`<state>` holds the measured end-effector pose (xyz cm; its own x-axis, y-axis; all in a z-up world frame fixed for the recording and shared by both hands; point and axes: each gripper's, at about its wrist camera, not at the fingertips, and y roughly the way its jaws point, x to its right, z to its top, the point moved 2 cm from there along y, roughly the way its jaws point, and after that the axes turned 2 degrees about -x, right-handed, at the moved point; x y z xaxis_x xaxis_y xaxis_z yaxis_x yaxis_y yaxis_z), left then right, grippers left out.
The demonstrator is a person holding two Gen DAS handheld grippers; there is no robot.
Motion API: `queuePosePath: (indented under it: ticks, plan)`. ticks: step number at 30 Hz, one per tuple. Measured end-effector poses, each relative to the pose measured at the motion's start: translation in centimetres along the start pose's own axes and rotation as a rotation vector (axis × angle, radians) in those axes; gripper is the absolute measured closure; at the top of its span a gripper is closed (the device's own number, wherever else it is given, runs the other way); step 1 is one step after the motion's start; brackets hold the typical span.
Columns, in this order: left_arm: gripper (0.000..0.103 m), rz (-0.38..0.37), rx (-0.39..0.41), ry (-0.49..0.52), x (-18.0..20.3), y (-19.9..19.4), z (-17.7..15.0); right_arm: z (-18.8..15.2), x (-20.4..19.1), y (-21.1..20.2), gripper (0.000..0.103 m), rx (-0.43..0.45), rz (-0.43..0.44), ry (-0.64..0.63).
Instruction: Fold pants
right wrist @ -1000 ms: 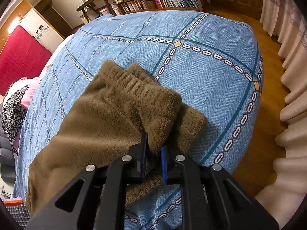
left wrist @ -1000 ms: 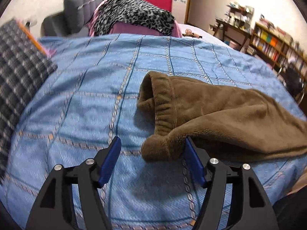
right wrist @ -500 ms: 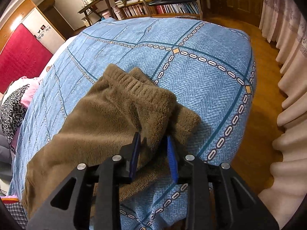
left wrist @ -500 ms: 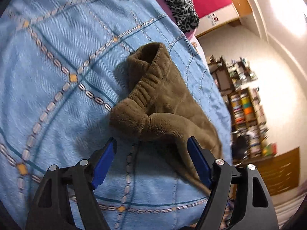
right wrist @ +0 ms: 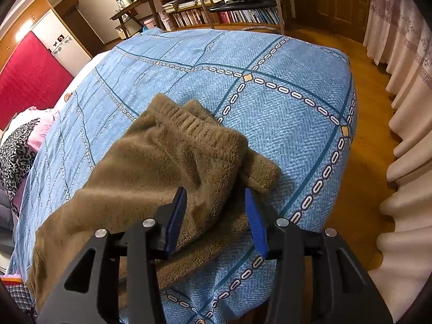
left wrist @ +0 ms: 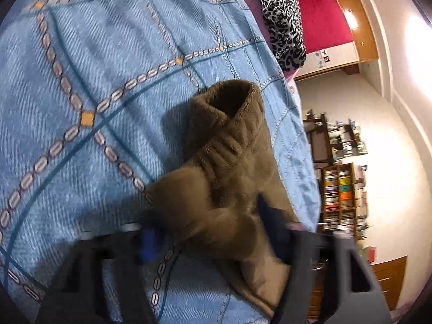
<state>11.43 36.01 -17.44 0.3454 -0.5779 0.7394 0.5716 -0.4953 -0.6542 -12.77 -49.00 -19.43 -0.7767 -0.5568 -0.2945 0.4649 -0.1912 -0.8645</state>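
Observation:
Brown fleece pants [right wrist: 162, 162] lie on a blue patterned bedspread [right wrist: 283, 102], with the elastic waistband bunched and folded over near the bed's end. My right gripper [right wrist: 216, 210] is open, its blue pads on either side of the waistband's near corner. In the left wrist view the pants [left wrist: 232, 156] lie in a heap and my left gripper [left wrist: 208, 229] is open around a lump of the fabric; that view is blurred by motion.
A leopard-print cloth [left wrist: 283, 19] and a red headboard [right wrist: 24, 81] are at the bed's far end. Bookshelves [right wrist: 216, 8], a chair and a desk stand beyond the bed. Curtains [right wrist: 405, 135] hang at the right over wooden floor [right wrist: 372, 140].
My right gripper has opened and let go of the waistband corner. My left gripper has rolled and moved forward onto the pants, its fingers now around the fabric.

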Motion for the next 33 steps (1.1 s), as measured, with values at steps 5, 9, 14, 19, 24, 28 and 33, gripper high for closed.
queuePosePath:
  ticks: [5,9,14,19,24,28,33]
  plan:
    - [0.083,0.022,0.043,0.087,2.5,-0.5,1.2,-0.1,-0.3,0.7,0.058,-0.005,-0.011,-0.012]
    - [0.084,0.003,0.107,0.246,7.0,-1.6,2.4,-0.2,-0.7,1.3,0.057,-0.007,-0.028,-0.020]
    - [0.084,-0.057,0.185,0.416,12.2,-2.6,4.3,-0.3,-0.8,1.3,0.058,-0.004,-0.046,-0.020]
    - [0.084,0.022,0.168,0.494,11.5,-2.0,5.1,-0.6,-0.2,1.0,0.058,-0.007,-0.042,-0.009]
    - [0.084,0.178,0.075,0.418,4.8,1.3,4.4,-0.5,-0.2,1.4,0.058,-0.016,-0.045,-0.014]
    - [0.083,0.208,0.056,0.351,1.2,2.5,3.8,-0.4,-0.1,1.4,0.058,-0.019,-0.035,-0.014]
    - [0.050,0.298,0.088,0.324,1.0,1.6,3.2,-0.4,0.4,1.3,0.058,-0.003,0.026,0.008]
